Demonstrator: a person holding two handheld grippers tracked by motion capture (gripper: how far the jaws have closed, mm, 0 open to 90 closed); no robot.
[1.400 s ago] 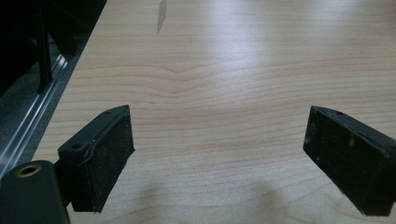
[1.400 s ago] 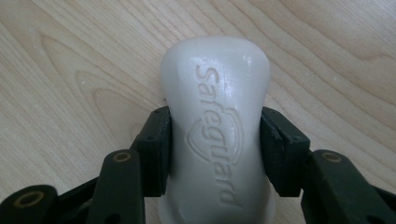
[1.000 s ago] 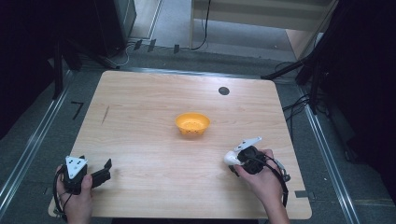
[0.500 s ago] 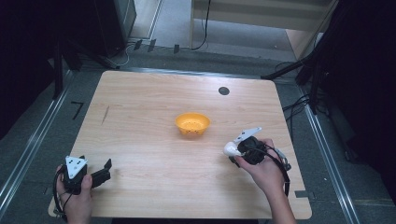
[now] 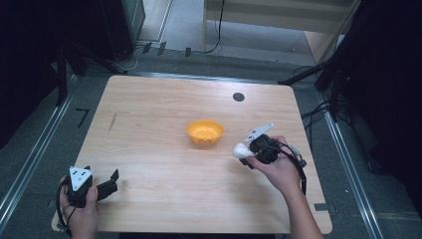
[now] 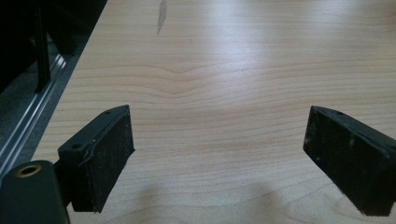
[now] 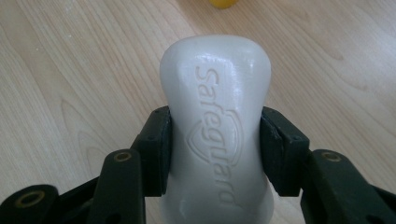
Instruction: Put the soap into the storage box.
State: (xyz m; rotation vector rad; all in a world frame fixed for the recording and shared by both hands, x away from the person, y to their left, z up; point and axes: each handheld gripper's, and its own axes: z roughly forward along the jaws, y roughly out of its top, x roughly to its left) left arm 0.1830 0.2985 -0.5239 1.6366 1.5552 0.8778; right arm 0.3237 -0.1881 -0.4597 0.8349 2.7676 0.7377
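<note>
The right gripper (image 7: 215, 149) is clamping a white bar of soap (image 7: 217, 126) by its narrow waist, holding it above the wooden table (image 5: 164, 104) just right of the yellow bowl (image 5: 205, 132). The left gripper (image 6: 233, 158) is gaping wide, holding nothing, near the table's front left corner.

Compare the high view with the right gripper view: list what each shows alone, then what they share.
High view alone: the left gripper with its fingers apart, the person's hands, the floor around the table.
Right gripper view alone: the word Safeguard embossed on the white soap bar, and both fingers pressing its sides.
Shared: the soap bar, the yellow bowl, the wooden table.
</note>
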